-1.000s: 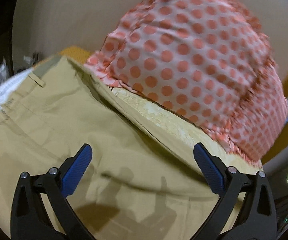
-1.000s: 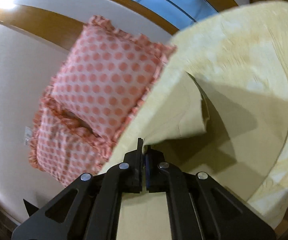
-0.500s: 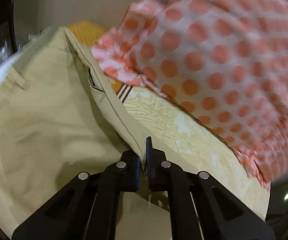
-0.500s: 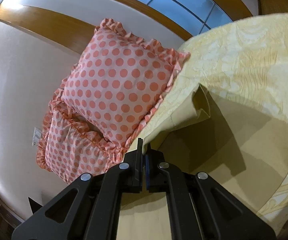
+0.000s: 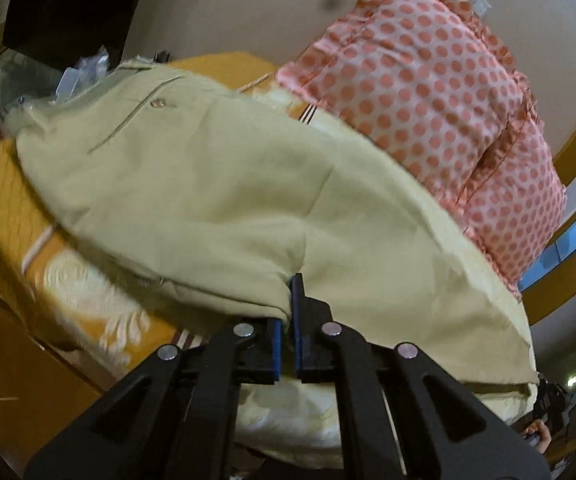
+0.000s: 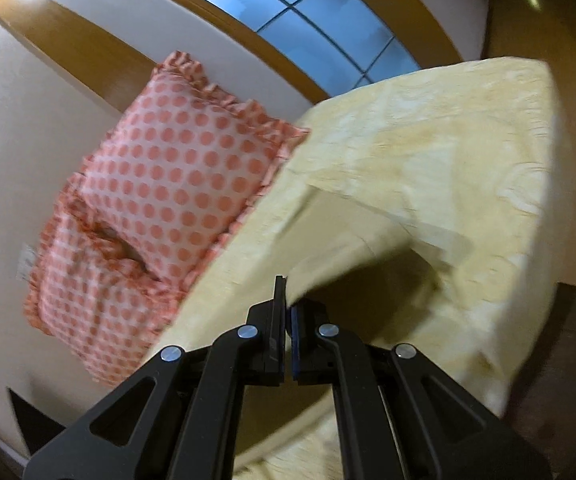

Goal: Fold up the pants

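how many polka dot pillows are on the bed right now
2. One upper pillow leans against the wall at the head of the bed; a lower pillow lies partly under it. The left wrist view shows the same pair. Others may be hidden out of frame.

No writing, label, brand, number or sign can be read in either view. The pants [image 5: 248, 200], the dotted pillows [image 6: 176, 184] and the bedspread [image 6: 448, 168] carry patterns only, and the small green-lit object [image 5: 573, 381] at the left view's lower right edge is too tiny to read.
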### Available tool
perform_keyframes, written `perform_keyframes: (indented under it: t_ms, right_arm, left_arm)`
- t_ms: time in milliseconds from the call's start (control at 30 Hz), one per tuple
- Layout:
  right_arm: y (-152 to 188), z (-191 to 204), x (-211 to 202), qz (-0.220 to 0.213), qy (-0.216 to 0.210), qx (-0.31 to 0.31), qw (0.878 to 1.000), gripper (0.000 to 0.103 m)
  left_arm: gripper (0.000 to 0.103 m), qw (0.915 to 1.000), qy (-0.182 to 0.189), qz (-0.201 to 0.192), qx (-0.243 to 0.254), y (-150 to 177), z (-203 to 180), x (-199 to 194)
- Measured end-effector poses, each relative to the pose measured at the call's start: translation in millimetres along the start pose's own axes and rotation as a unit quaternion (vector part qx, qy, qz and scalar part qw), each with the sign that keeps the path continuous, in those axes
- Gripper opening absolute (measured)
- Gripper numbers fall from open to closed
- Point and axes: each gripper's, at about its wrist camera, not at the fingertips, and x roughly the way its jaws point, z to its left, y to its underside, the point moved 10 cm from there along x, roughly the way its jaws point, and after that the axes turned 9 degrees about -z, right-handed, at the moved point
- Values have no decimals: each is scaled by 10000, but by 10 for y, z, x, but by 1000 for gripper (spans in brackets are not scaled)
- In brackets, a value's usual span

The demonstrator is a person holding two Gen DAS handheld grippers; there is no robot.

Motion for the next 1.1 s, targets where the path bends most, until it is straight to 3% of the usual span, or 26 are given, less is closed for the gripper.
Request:
perform_keyframes:
  t_ms: [33,67,100,133,167,233,400,467,533,567,667,733,767,833,967,1100]
  right_arm:
    - [-4,-51,-57,-56,186,-100,9998,9]
    - [-16,-92,-104,-115,332,-166,9992,28]
    - [-45,-136,-161,-227,460,-225,9984,53]
    - [-97,-186,-242,-440,605,-295,9968,59]
    - [-137,-230,-299,-596,725,-370,9949,59]
    - [-143,-317,-309,-611,875,-384,9935,59]
    - [43,-399,-116,-269,796,-367,9958,47]
    - [90,-330,-77,-330,726,-587,9951,47]
    - [171,-229,-19,-270,489,-691,9960,42]
    - [215,-182,12,-218,381,-764,9961,34]
    - [257,-143,38,-469,534,-1352,9883,25]
    - [215,-189,22,-538,585,-1335,9879,12]
    - [189,-145,30,-489,369,-1257,9902,6]
    - [115,52,41,-513,171,-1375,9890,6]
    - [231,1046,87,-384,-885,-1909,9769,6]
    - [941,2327,18,211,-2360,-2424,9408,6]
  left_arm:
    - [10,10000,11,-9,-13,41,22,-18]
    - [11,10000,37,-35,-31,63,38,-28]
    - [14,9999,91,-98,-35,73,23,-56]
    - [20,9998,117,-153,-21,74,20,-90]
    - [34,9997,124,-203,-4,69,6,-109]
    - [56,9993,45,-373,64,55,24,-189]
    - [61,9988,-84,-485,3,51,142,-276]
    - [62,9986,-149,-507,-102,50,230,-296]
    - [63,9983,-113,-542,-158,48,291,-323]
    - [63,9982,-125,-561,-171,40,310,-333]
    - [66,9978,-123,-611,-205,20,336,-338]
    - [67,9976,-72,-635,-261,-4,350,-335]
    - [69,9974,-44,-653,-300,-17,364,-336]
    - [72,9969,-21,-689,-386,-40,395,-339]
    - [80,9945,46,-873,-576,-124,468,-392]
    - [88,9921,-57,-1075,-651,-233,560,-453]
